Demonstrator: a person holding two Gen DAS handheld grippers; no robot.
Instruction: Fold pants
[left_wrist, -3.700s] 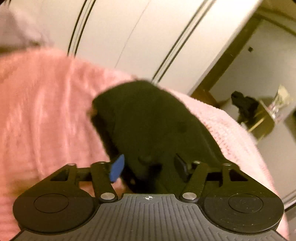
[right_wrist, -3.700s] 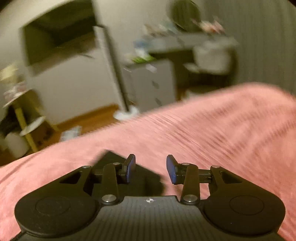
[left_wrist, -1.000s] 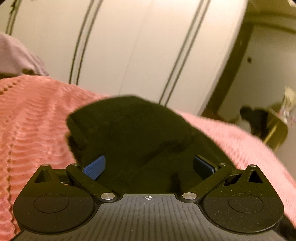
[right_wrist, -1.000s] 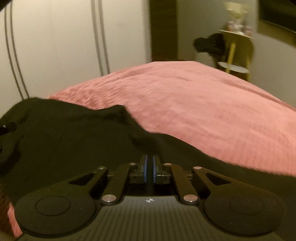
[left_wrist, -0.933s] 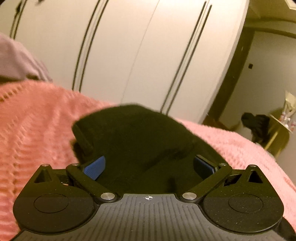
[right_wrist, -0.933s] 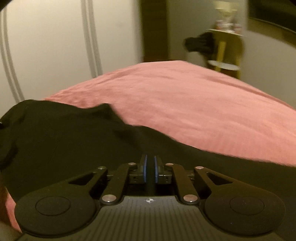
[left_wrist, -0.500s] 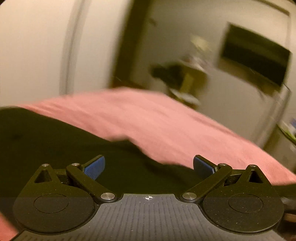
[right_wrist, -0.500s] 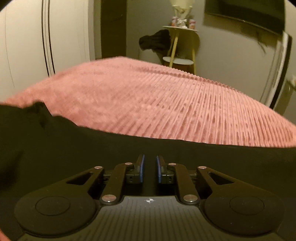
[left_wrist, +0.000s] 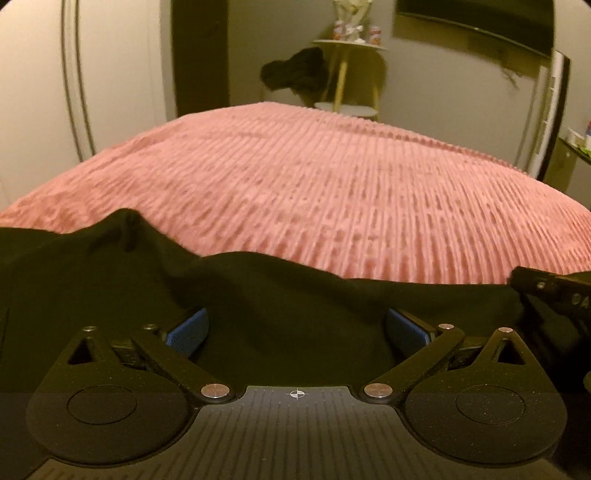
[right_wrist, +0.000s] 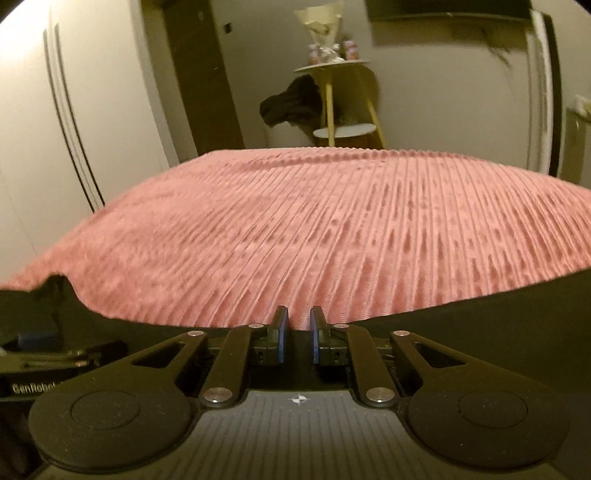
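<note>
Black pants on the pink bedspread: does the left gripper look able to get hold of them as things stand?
Probably yes. The left gripper stands wide open with the pants bunched between its blue pads, nothing in between; the pads just don't press yet.

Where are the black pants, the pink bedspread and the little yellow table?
black pants (left_wrist: 280, 295): left wrist view, on the dark cloth's middle.
pink bedspread (left_wrist: 314, 184): left wrist view, on its bare ribbed top.
yellow table (right_wrist: 330, 66): right wrist view, on its round top's rim.
</note>
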